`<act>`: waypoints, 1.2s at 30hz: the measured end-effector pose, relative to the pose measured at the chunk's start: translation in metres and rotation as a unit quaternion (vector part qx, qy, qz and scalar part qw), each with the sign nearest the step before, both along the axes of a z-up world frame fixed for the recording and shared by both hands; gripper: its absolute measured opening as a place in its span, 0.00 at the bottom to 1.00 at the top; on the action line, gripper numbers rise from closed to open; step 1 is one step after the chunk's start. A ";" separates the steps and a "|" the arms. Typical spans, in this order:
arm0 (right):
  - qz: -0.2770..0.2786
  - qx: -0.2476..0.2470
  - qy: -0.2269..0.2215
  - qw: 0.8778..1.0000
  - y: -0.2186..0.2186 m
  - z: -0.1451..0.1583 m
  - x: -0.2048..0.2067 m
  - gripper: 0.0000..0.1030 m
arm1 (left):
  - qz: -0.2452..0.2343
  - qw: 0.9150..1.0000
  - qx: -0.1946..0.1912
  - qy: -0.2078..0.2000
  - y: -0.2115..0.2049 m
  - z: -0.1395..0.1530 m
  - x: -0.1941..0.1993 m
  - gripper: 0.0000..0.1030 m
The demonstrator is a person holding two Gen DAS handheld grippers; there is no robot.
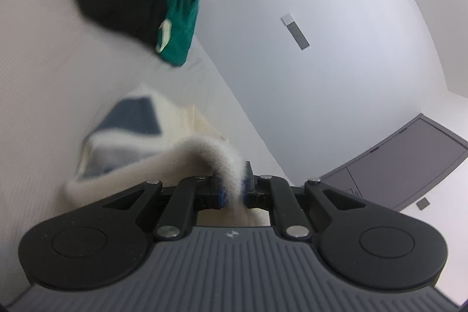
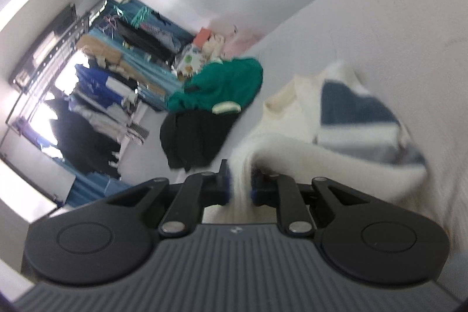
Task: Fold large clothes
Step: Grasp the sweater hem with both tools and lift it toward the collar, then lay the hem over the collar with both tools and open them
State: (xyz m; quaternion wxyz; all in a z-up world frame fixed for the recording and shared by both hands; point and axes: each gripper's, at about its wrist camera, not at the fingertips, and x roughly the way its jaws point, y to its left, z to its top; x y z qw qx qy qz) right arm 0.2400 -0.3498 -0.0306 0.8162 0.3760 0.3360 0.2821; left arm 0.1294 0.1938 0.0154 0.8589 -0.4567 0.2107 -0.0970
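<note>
Left claw (image 1: 231, 189) clenched on a bunched white edge of the sweater (image 1: 128, 119), right claw (image 2: 241, 184) clamped on another edge of that sweater (image 2: 345, 113) – both pinches look firm. The step in hand looks like the lift-and-carry of a fold; next it calls for swinging both edges over together and laying them flat on the white bed (image 1: 35, 84). The cream-and-blue body trails out ahead of each claw on the bed – beyond it a green top (image 2: 228, 84) and black garment (image 2: 193, 133) wait in a pile
</note>
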 end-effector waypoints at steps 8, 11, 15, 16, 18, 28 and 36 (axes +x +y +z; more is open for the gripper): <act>-0.057 -0.017 0.032 0.998 0.021 -0.039 0.126 0.16 | 0.036 0.998 0.028 0.042 0.009 -0.027 0.141 0.12; -0.079 -0.020 0.051 0.995 0.031 -0.063 0.162 0.16 | 0.034 0.997 0.006 0.066 0.018 -0.049 0.187 0.12; -0.081 -0.027 0.060 0.995 0.039 -0.084 0.197 0.16 | 0.043 0.997 0.014 0.070 0.029 -0.069 0.234 0.12; -0.080 -0.028 0.059 0.995 0.041 -0.089 0.204 0.16 | 0.043 0.997 0.023 0.066 0.030 -0.072 0.244 0.12; -0.078 -0.040 0.054 0.995 0.046 -0.097 0.219 0.16 | 0.042 0.997 0.039 0.060 0.031 -0.080 0.265 0.12; -0.081 -0.007 0.055 0.995 0.041 -0.148 0.279 0.16 | 0.030 0.995 0.079 0.047 0.033 -0.116 0.339 0.13; -0.067 -0.003 0.058 0.996 0.034 -0.169 0.287 0.16 | 0.013 0.994 0.067 0.084 0.037 -0.146 0.356 0.13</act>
